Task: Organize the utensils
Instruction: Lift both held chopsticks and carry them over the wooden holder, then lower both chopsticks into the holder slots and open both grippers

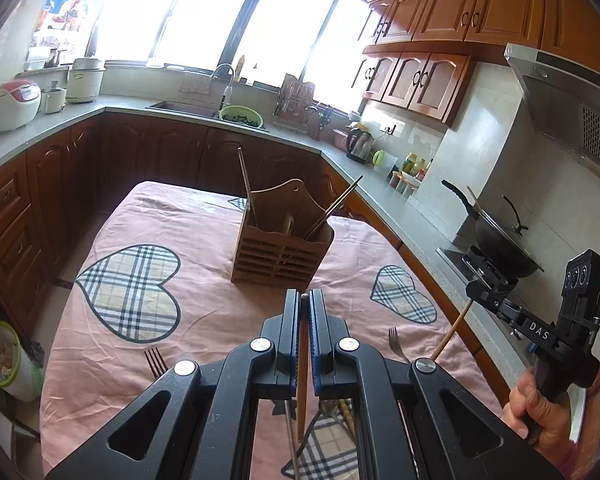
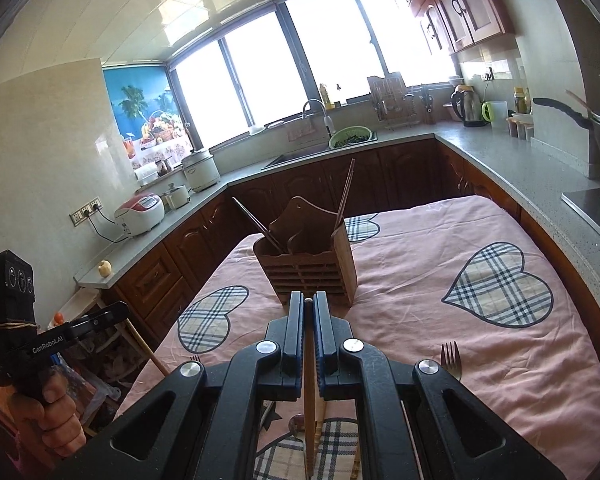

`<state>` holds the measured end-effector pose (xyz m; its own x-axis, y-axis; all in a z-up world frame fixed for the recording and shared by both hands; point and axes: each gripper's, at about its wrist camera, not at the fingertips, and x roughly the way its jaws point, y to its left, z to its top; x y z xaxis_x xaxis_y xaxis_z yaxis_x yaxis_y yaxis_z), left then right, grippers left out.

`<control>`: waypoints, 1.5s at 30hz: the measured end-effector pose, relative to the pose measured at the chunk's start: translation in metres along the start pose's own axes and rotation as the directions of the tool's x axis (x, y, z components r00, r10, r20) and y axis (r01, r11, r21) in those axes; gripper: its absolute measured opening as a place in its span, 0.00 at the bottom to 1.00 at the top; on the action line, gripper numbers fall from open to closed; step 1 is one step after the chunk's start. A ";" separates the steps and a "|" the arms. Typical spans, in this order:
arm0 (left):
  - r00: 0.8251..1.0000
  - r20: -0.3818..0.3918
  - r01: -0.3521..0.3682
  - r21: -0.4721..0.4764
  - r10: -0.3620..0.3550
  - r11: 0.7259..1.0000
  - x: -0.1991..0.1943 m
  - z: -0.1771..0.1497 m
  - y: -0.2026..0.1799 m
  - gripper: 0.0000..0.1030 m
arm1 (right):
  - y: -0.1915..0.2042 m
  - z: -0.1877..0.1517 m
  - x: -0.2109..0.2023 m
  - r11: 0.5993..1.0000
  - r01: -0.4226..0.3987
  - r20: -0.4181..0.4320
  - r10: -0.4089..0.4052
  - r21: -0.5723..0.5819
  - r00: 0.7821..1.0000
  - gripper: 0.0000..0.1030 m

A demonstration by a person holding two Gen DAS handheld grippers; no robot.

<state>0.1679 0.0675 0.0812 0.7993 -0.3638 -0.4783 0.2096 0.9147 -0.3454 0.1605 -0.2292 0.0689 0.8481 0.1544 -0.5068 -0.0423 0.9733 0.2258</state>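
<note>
A wooden utensil holder (image 1: pixel 281 246) stands on the pink heart-print tablecloth (image 1: pixel 148 216), with chopsticks (image 1: pixel 245 184) leaning out of it; it also shows in the right wrist view (image 2: pixel 310 262). My left gripper (image 1: pixel 304 300) is shut on a wooden chopstick (image 1: pixel 302 380), held above the table just in front of the holder. My right gripper (image 2: pixel 308 302) is shut on another wooden chopstick (image 2: pixel 309 400), also just short of the holder. Two forks (image 1: pixel 155 361) (image 1: pixel 396 344) lie on the cloth near me. More utensils lie under the grippers, partly hidden.
Kitchen counters wrap around the table, with a sink (image 1: pixel 184 109), green colander (image 1: pixel 241 116), kettle (image 1: pixel 359 144) and rice cookers (image 1: pixel 14 104). A wok (image 1: pixel 500 240) sits on the stove at right. A bin (image 1: pixel 4 360) stands on the floor at left.
</note>
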 end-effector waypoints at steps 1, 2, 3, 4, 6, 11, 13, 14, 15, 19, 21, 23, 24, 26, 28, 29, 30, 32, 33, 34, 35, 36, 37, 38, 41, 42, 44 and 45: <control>1.000 0.007 0.002 -0.001 -0.002 1.000 0.000 0.001 0.001 0.03 | 0.001 0.002 -0.001 1.000 -0.001 0.006 0.001 -0.001 1.000 0.04; 1.000 0.014 0.002 -0.001 -0.002 1.000 -0.001 0.002 0.001 0.03 | 0.002 0.003 -0.001 1.000 -0.002 0.012 0.002 -0.002 1.000 0.04; 1.000 0.022 0.003 0.000 -0.003 1.000 -0.002 0.003 0.002 0.03 | 0.002 0.005 -0.002 1.000 -0.003 0.018 0.003 -0.003 1.000 0.04; 1.000 0.027 0.003 -0.001 -0.003 1.000 -0.002 0.004 0.003 0.03 | 0.003 0.008 -0.002 1.000 -0.004 0.024 0.004 -0.005 1.000 0.04; 0.999 0.036 0.006 0.000 -0.006 1.000 -0.001 0.006 0.004 0.03 | 0.002 0.012 -0.002 1.000 -0.005 0.039 0.006 -0.006 0.999 0.04; 0.998 0.060 0.001 -0.012 -0.001 1.000 0.004 0.014 0.009 0.03 | 0.003 0.023 0.002 1.000 -0.007 0.067 0.007 -0.005 0.998 0.04; 0.998 0.069 0.002 -0.018 -0.001 1.000 0.006 0.017 0.012 0.03 | 0.004 0.027 0.006 1.000 -0.011 0.072 0.012 -0.004 0.997 0.04; 0.997 0.074 0.002 -0.019 0.000 1.000 0.007 0.019 0.012 0.03 | 0.003 0.029 0.008 1.000 -0.013 0.077 0.013 -0.001 0.997 0.04; 0.997 0.080 0.001 -0.020 0.001 1.000 0.008 0.022 0.013 0.03 | 0.003 0.031 0.010 1.000 -0.015 0.080 0.015 0.000 0.997 0.04; 0.995 0.100 -0.001 -0.023 0.004 1.000 0.015 0.032 0.016 0.03 | 0.002 0.041 0.017 1.000 -0.017 0.097 0.017 0.000 0.995 0.04; 0.994 0.105 0.004 -0.020 -0.002 1.000 0.020 0.038 0.018 0.03 | 0.003 0.047 0.021 1.000 -0.016 0.105 0.017 -0.003 0.994 0.04; 0.993 0.116 0.002 -0.017 0.000 1.000 0.025 0.045 0.019 0.03 | 0.002 0.055 0.024 1.000 -0.017 0.124 0.017 -0.002 0.992 0.04; 0.992 0.123 0.001 -0.014 0.001 1.000 0.028 0.049 0.019 0.03 | 0.002 0.059 0.026 1.000 -0.015 0.134 0.015 -0.001 0.991 0.04; 0.990 0.139 -0.006 -0.014 0.008 1.000 0.034 0.057 0.019 0.03 | 0.002 0.069 0.029 1.000 -0.015 0.155 0.014 0.003 0.988 0.04; 0.989 0.149 -0.006 -0.015 0.008 1.000 0.042 0.065 0.020 0.03 | 0.002 0.079 0.034 1.000 -0.014 0.179 0.012 0.009 0.984 0.04; 0.988 0.156 -0.005 -0.011 0.007 1.000 0.045 0.068 0.021 0.03 | 0.002 0.085 0.036 1.000 -0.014 0.190 0.012 0.009 0.982 0.04; 0.986 0.166 -0.009 -0.006 0.010 1.000 0.048 0.072 0.021 0.03 | 0.003 0.090 0.039 1.000 -0.013 0.200 0.011 0.006 0.980 0.04; 0.982 0.187 -0.016 0.002 0.015 1.000 0.055 0.079 0.020 0.03 | 0.003 0.101 0.045 1.000 -0.006 0.219 0.006 0.002 0.976 0.04; 0.980 0.197 -0.018 0.004 0.017 1.000 0.059 0.083 0.022 0.03 | 0.003 0.106 0.049 1.000 -0.005 0.226 0.005 0.000 0.974 0.04; 0.978 0.208 -0.023 0.004 0.021 1.000 0.063 0.086 0.023 0.03 | 0.003 0.110 0.052 1.000 -0.005 0.232 0.005 0.000 0.973 0.04; 0.976 0.218 -0.024 0.003 0.022 1.000 0.066 0.091 0.023 0.03 | 0.003 0.115 0.056 1.000 -0.004 0.239 0.004 0.001 0.971 0.04; 0.973 0.228 -0.023 0.004 0.021 1.000 0.070 0.093 0.025 0.03 | 0.003 0.119 0.059 1.000 -0.003 0.246 0.003 0.003 0.969 0.04; 0.970 0.240 -0.026 0.004 0.025 1.000 0.073 0.096 0.026 0.03 | 0.003 0.124 0.062 1.000 -0.002 0.254 0.001 0.003 0.967 0.04; 0.967 0.253 -0.032 0.003 0.030 0.999 0.077 0.100 0.027 0.03 | 0.002 0.127 0.065 1.000 0.000 0.262 -0.002 0.004 0.965 0.04; 0.957 0.286 -0.042 -0.003 0.041 0.999 0.090 0.108 0.031 0.03 | 0.000 0.138 0.073 1.000 0.006 0.291 -0.009 0.011 0.957 0.04; 0.955 0.294 -0.047 -0.007 0.047 0.999 0.095 0.109 0.032 0.03 | -0.001 0.141 0.076 1.000 0.008 0.298 -0.011 0.011 0.954 0.04; 0.950 0.307 -0.053 -0.018 0.056 0.998 0.106 0.111 0.034 0.03 | -0.002 0.147 0.083 1.000 0.013 0.305 -0.017 0.015 0.952 0.04; 0.947 0.317 -0.055 -0.021 0.059 0.998 0.111 0.111 0.036 0.03 | -0.003 0.150 0.086 1.000 0.014 0.309 -0.018 0.017 0.951 0.04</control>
<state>0.3262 0.0794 0.1051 0.9475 -0.2348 -0.2171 0.1534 0.9294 -0.3356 0.3130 -0.2443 0.1491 0.9704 0.0765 -0.2292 -0.0217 0.9723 0.2328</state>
